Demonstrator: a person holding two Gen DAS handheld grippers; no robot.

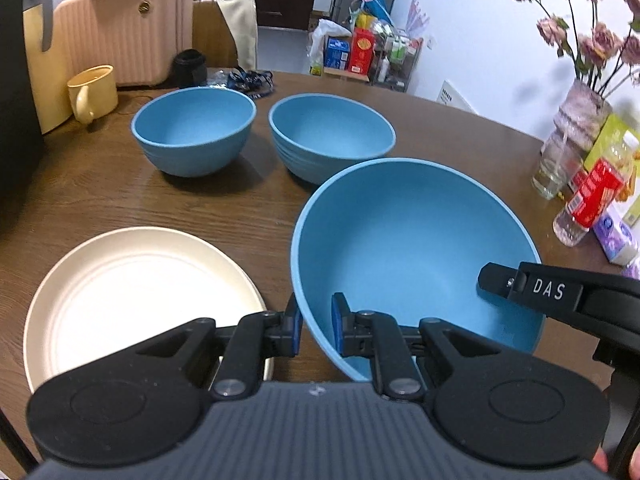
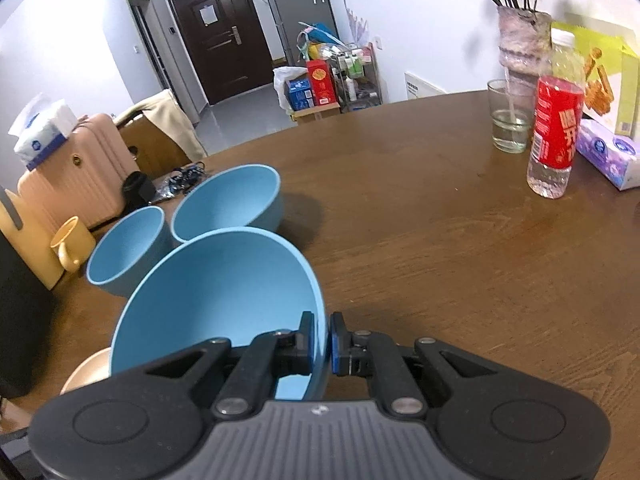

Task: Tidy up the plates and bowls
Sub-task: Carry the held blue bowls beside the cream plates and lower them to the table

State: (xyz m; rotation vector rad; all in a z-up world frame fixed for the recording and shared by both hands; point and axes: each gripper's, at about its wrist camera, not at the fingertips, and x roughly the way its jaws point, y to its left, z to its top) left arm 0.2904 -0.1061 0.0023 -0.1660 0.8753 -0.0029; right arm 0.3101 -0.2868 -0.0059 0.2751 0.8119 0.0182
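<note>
Table is filling both views, brown and wood-grained, and we are seeing 3 blue bowls on or over it. We are getting the cream plate whole only in the left wrist view, just left of the large bowl; in the right wrist view it is peeking out as a sliver under that bowl. We are getting the dark door whole in the right wrist view alone. The 2 smaller bowls and are sitting side by side farther back, near a yellow mug.

We are reading "DAS" in white on the right gripper as it is showing in the left wrist view. The red bottle label is carrying large white characters that we cannot read.

We are pinching the large bowl's near-left wall with the left gripper, 1 pad outside and 1 inside. The right gripper is clamping the opposite rim, its jaws nearly together with only the thin wall between them. The bowl is tilting between both grippers.
</note>
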